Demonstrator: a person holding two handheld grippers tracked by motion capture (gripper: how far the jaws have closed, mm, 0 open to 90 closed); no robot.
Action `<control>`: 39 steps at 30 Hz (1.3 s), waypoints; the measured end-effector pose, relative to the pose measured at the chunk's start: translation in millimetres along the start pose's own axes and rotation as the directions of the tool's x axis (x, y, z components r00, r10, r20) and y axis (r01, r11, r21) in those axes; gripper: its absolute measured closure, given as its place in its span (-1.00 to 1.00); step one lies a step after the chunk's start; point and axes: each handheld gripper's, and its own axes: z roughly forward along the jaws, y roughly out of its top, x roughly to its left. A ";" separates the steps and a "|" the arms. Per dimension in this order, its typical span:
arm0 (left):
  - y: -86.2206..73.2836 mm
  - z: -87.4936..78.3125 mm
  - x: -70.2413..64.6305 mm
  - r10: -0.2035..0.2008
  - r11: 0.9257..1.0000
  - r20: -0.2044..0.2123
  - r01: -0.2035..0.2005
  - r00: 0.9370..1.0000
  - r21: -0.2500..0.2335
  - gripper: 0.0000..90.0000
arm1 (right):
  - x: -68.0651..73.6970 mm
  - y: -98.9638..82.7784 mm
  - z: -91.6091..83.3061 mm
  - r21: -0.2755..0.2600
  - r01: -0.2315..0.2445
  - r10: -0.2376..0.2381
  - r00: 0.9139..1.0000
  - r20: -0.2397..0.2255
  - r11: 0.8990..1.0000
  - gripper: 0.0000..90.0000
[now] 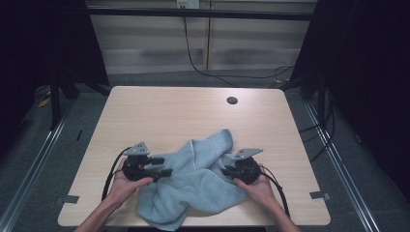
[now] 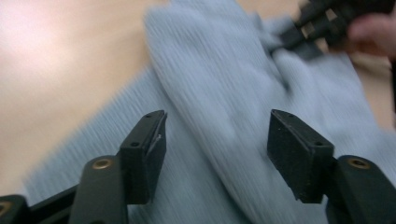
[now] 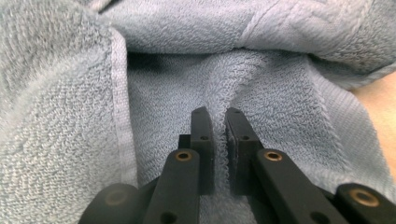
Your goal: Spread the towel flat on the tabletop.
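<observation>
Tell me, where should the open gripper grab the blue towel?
Probably the towel's near left edge, coming in from the left, low along the table. The cloth lies crumpled there with a loose raised fold beside the left gripper, whose fingers stand open over it. The right gripper already pinches a fold on the other side.

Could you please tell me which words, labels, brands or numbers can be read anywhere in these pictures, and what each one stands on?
None: no readable text shows.
The blue towel, the wooden table and both grippers carry no visible print.
The small pale fitting on the rail at the far wall is too small to read.
</observation>
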 end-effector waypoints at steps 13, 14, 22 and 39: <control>11.8 39.6 9.1 -0.047 0.997 0.061 0.043 0.997 0.069 0.65 | -2.4 5.1 -0.6 -0.010 -0.032 0.032 0.999 -0.005 0.999 0.89; 11.9 33.7 9.6 -0.030 0.998 0.058 0.027 0.998 0.058 0.69 | -3.7 7.1 -3.5 -0.019 -0.037 0.037 0.999 -0.008 0.999 0.90; 20.5 -22.5 17.4 -0.030 0.991 -0.002 0.030 1.000 -0.129 0.75 | -16.5 23.3 -27.4 -0.114 -0.070 0.073 0.997 0.019 0.991 0.90; 52.3 -88.9 32.4 -0.094 0.933 -0.111 0.048 0.989 -0.357 0.78 | -69.8 58.1 -93.5 -0.286 -0.161 0.225 0.952 0.206 0.945 0.92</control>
